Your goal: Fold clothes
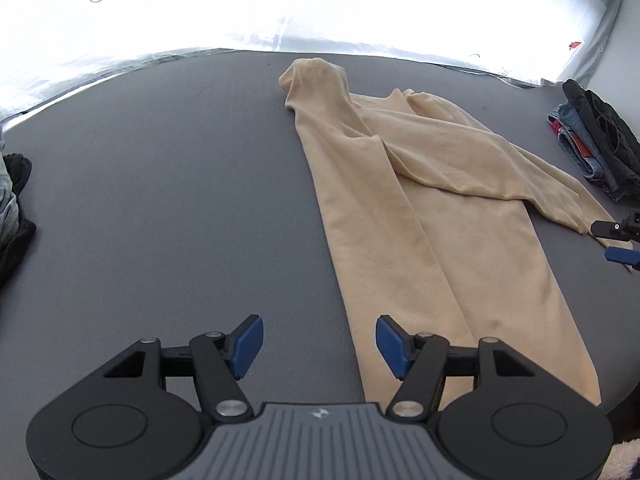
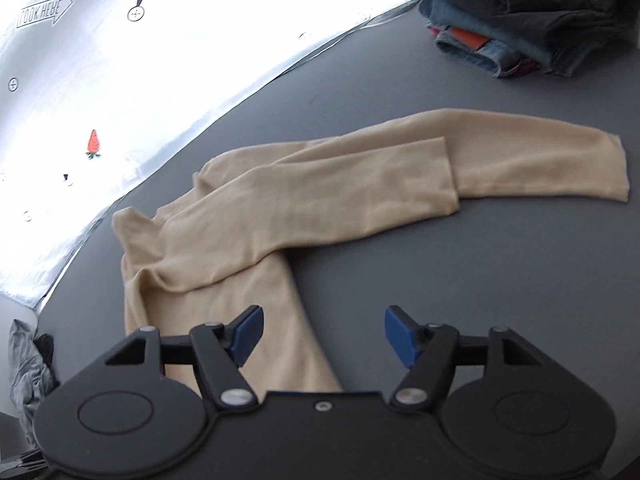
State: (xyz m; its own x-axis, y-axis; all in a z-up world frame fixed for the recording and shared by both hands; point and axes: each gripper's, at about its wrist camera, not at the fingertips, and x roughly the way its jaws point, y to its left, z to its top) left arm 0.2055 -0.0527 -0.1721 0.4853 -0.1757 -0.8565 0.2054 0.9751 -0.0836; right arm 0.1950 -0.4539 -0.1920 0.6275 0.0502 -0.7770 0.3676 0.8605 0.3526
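A tan long-sleeved top lies flat on the dark grey table, folded lengthwise into a narrow strip with both sleeves laid off to the right. In the right wrist view the top shows its sleeves stretched to the right. My left gripper is open and empty, low over the table at the top's near left edge. My right gripper is open and empty, above the top's lower body. The right gripper's tips also show at the right edge of the left wrist view.
A stack of folded dark and denim clothes sits at the far right of the table, also in the left wrist view. Loose dark and grey garments lie at the left edge. A bright white printed cloth hangs behind the table.
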